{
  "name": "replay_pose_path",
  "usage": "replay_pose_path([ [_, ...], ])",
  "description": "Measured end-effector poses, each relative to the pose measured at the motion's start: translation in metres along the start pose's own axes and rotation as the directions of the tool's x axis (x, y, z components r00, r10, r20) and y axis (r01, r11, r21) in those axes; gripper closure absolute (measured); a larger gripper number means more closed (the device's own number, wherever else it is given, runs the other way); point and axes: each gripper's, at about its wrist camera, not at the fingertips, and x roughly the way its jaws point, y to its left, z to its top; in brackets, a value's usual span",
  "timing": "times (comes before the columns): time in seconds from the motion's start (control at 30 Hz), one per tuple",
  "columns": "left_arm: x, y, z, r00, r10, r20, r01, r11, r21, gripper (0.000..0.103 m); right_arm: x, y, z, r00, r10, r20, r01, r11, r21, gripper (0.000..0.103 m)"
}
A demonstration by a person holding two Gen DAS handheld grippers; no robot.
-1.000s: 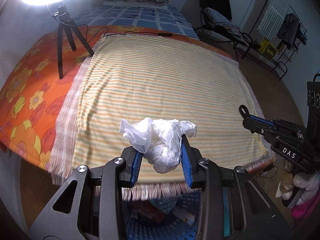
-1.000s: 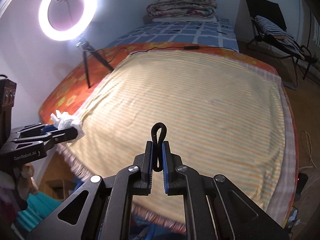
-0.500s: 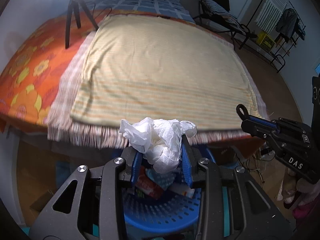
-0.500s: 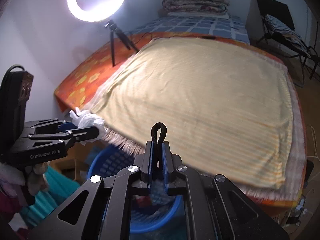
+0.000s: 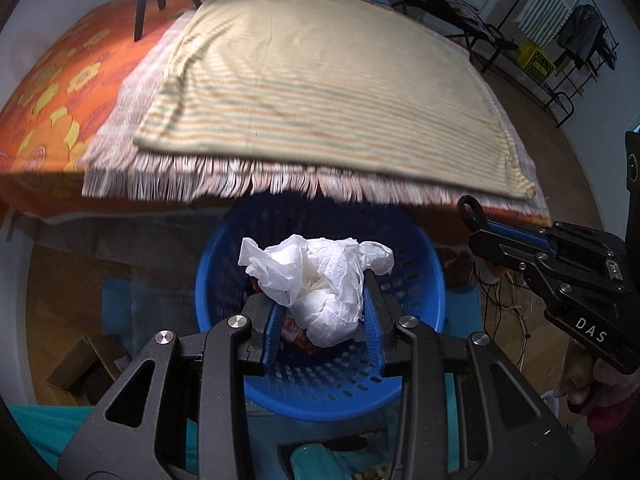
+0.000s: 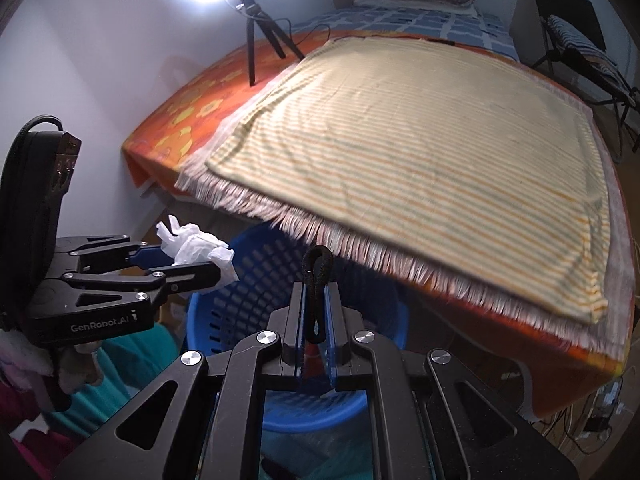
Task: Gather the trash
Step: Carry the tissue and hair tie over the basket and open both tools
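Note:
My left gripper [image 5: 322,304] is shut on a crumpled white tissue wad [image 5: 320,276] and hangs over the blue perforated basket [image 5: 416,280] on the floor at the bed's foot. Red wrappers lie inside the basket under the wad. In the right wrist view the same left gripper [image 6: 216,258] shows from the side with the tissue wad [image 6: 192,244] above the basket [image 6: 224,312]. My right gripper [image 6: 316,300] is shut on a small black loop of cord [image 6: 318,268], also above the basket. The left wrist view shows that gripper [image 5: 480,222] with the black loop [image 5: 468,206] right of the basket.
A bed with a yellow striped blanket [image 5: 320,80] and fringed edge [image 5: 240,184] overhangs the basket. An orange flowered sheet [image 5: 52,92] lies at left. A ring light on a tripod [image 6: 256,28] stands on the bed. Cardboard boxes [image 5: 84,368] and cables [image 5: 504,312] lie on the floor.
Both grippers drew back from over the bed and sank past its foot edge; the blue basket now lies under them. Tissue and black loop stay gripped.

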Motion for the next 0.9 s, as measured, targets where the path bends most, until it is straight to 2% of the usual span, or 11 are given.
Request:
replay_pose_path([
  [0.47, 0.007, 0.005, -0.016, 0.999, 0.003, -0.034, -0.004, 1.000, -0.023, 0.068, 0.010, 0.005, -0.014, 0.999, 0.012, -0.038, -0.011, 1.000, 0.028, 0.096],
  [0.53, 0.007, 0.006, -0.016, 0.999, 0.000, -0.036, -0.001, 1.000, -0.024, 0.063, 0.011, 0.006, -0.013, 0.999, 0.011, -0.040, -0.010, 0.999, 0.030, 0.096],
  [0.7, 0.008, 0.005, -0.016, 0.999, 0.001, -0.039, -0.001, 1.000, -0.018, 0.061, 0.011, 0.004, -0.013, 0.999, 0.003, -0.040, -0.001, 0.999, 0.042, 0.072],
  [0.8, 0.007, 0.004, -0.016, 0.999, 0.003, -0.036, -0.003, 1.000, -0.018, 0.049, 0.010, 0.003, -0.013, 0.999, -0.002, -0.038, 0.004, 0.999, 0.048, 0.070],
  [0.9, 0.007, 0.003, -0.015, 1.000, 0.005, -0.030, -0.005, 1.000, -0.017, 0.048, 0.010, 0.002, -0.013, 0.999, -0.009, -0.040, 0.011, 0.999, 0.051, 0.066],
])
